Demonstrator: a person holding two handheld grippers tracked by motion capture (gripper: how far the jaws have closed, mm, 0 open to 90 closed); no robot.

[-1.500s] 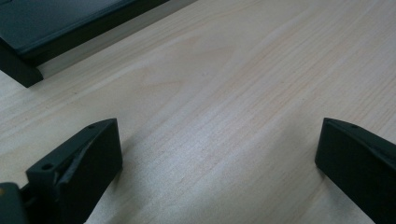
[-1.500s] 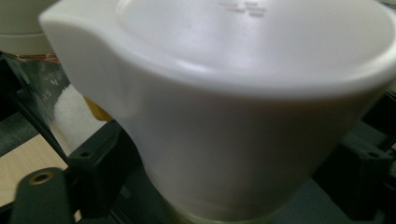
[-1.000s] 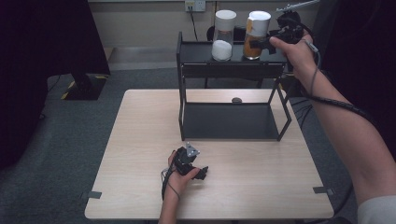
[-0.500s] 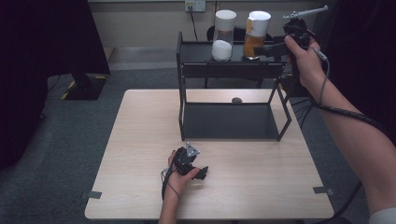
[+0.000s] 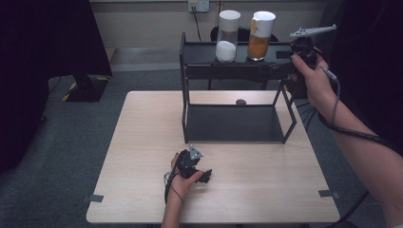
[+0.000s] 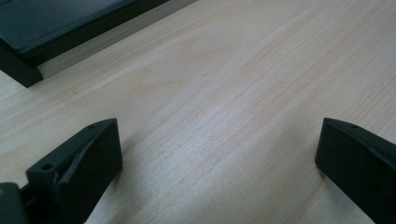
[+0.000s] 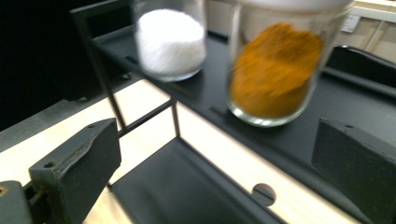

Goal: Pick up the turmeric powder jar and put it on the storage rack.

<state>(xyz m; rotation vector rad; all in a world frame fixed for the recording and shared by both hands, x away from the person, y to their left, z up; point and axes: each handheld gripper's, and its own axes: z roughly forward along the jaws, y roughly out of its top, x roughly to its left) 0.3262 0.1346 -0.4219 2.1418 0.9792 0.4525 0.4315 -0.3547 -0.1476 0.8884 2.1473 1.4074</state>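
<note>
On top shelf (image 5: 237,64) | orange jar (image 7: 273,70) just ahead of right tool (image 7: 215,168), seemingly apart

The left hand (image 5: 183,176) rests low near the table's front edge, its black two-jaw left gripper (image 5: 205,176) spread wide — jaws well apart. The right arm stretches forward and up, the black two-jaw right gripper (image 5: 278,66) likewise agape.

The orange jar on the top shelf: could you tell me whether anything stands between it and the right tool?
Nothing visible does. The right tool is held open at the shelf's right end, and in the right gripper view the orange jar sits ahead between its jaws with bare shelf before it. The white jar stands off to the side.
</note>
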